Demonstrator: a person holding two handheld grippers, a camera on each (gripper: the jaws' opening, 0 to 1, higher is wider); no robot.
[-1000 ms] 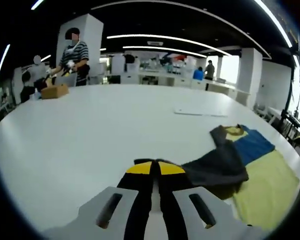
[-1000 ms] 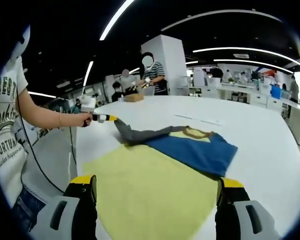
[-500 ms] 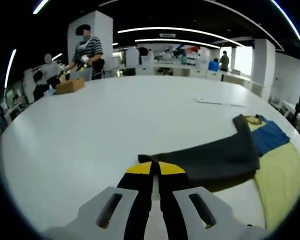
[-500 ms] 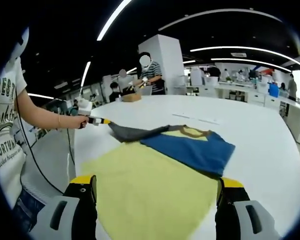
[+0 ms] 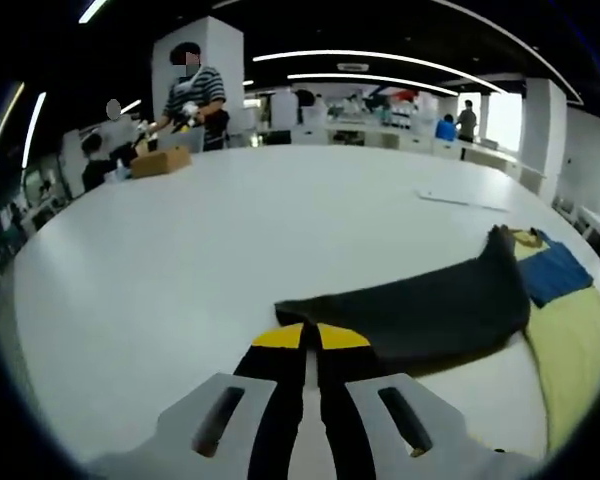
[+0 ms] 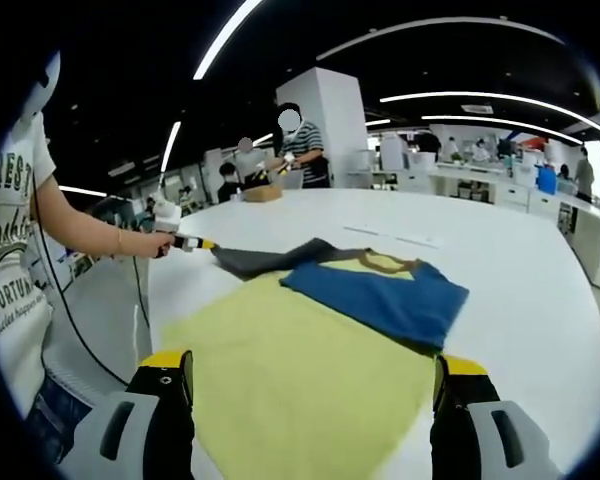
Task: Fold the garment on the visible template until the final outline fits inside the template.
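Change: sleeve point(image 5: 430, 315) now drawn out flat and long away from the shirt body, where a second ago it lay bunched over the blue part.
Left gripper point(image 5: 311, 336): clenched on the sleeve's cuff end, yellow-tipped jaws together, low over the table point(image 5: 230, 240); seen in the right gripper view point(image 6: 202, 241) at the sleeve's far tip, held by a person's hand point(image 6: 165, 241).
Right gripper point(image 6: 315, 385): released, jaws wide apart, nothing between them, hovering over the near edge of the yellow sheet point(image 6: 300, 385).
Shirt point(image 6: 375, 295): blue body with a yellow collar area, lying on the far part of the yellow sheet; grey sleeve stretching from it past the sheet's edge onto bare table.
Yellow sheet: flat on the table, beneath the shirt, its near part uncovered.
Table: white, large, rounded edge.
Beyond the shirt: flat white sheet point(image 5: 460, 200) on the table, well apart from the shirt.
Far end of the table: cardboard box point(image 5: 160, 160), with a person in a striped top point(image 5: 195, 95) standing just behind it.
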